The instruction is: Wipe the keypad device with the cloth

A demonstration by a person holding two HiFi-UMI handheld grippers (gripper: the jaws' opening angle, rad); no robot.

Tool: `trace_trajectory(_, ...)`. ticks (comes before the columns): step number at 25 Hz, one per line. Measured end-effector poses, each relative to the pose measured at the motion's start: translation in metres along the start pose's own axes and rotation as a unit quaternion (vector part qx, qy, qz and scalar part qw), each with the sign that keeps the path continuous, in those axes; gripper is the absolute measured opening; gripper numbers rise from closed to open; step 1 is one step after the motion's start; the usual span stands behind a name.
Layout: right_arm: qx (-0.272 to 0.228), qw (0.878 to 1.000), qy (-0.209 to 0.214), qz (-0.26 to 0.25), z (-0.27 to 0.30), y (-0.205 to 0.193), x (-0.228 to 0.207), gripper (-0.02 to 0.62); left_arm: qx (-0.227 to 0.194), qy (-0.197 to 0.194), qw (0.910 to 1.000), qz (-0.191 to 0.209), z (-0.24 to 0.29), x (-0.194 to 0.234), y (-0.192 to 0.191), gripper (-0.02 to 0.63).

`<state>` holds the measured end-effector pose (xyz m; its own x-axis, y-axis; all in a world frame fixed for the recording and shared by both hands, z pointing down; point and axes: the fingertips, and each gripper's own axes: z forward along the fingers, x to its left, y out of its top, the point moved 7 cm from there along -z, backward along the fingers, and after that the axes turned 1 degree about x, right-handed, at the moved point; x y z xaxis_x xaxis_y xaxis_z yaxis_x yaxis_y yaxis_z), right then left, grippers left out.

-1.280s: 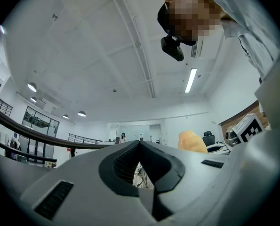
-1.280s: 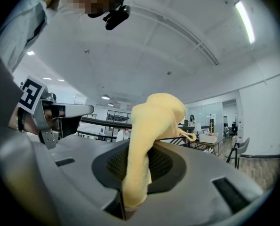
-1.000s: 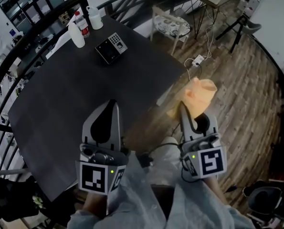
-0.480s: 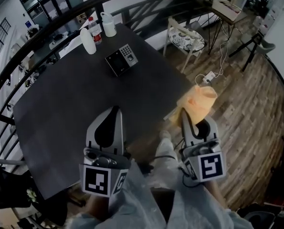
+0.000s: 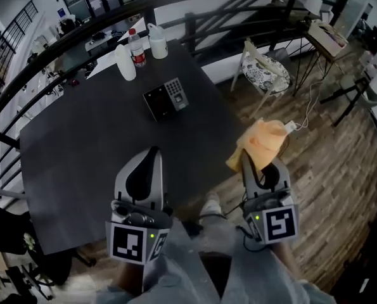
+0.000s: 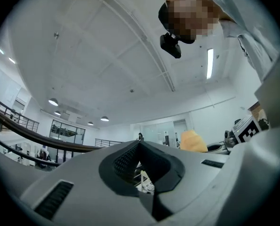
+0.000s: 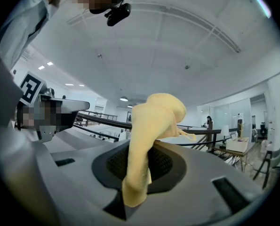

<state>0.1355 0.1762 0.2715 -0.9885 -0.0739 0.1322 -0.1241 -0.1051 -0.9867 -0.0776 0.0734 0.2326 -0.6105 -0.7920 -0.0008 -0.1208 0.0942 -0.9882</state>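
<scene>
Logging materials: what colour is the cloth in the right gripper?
Pale yellow; the cloth shows best in the right gripper view.

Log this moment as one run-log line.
right gripper: shut on yellow cloth | left gripper: shut, empty | black keypad device: on dark table, no gripper touching

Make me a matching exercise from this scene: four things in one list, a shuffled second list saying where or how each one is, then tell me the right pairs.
Things
1. cloth
2. keypad device
3. left tongs
4. red-labelled bottle

Place or state
A. shut, holding nothing
B. lying flat on the dark table
C. standing upright near that table's far edge
D. pinched in the right tongs

Pairs: 1-D, 2-B, 3-A, 4-C
</scene>
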Motion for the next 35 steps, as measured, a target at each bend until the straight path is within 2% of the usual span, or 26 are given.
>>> trace_trajectory(6,0.016,0.997,0.073,-0.004,0.062,-0.008,-0.042,0.071,0.015,0.073,0.9972,0.002,0.039,0.004,-0.008,0.012)
trace_trajectory(13,0.027,0.988,0.150,-0.013,0.118,-0.026,-0.071,0.069,0.028,0.157,0.9872,0.004,0.058,0.000,-0.019,0.012)
trace_trajectory(22,0.043,0.972,0.229,-0.028,0.183,-0.047,-0.071,0.069,0.038,0.232,0.9716,0.029,0.061,-0.002,-0.016,0.012)
trace_trajectory(28,0.062,0.964,0.255,-0.037,0.213,-0.062,-0.058,0.071,0.046,0.251,0.9662,0.036,0.055,-0.007,-0.021,0.012)
trace_trajectory(31,0.072,0.960,0.267,-0.042,0.229,-0.065,-0.050,0.071,0.048,0.241,0.9688,0.033,0.056,-0.006,-0.022,0.012)
trace_trajectory(35,0.090,0.959,0.262,-0.049,0.249,-0.074,-0.042,0.071,0.046,0.225,0.9725,0.037,0.059,-0.002,-0.023,0.012)
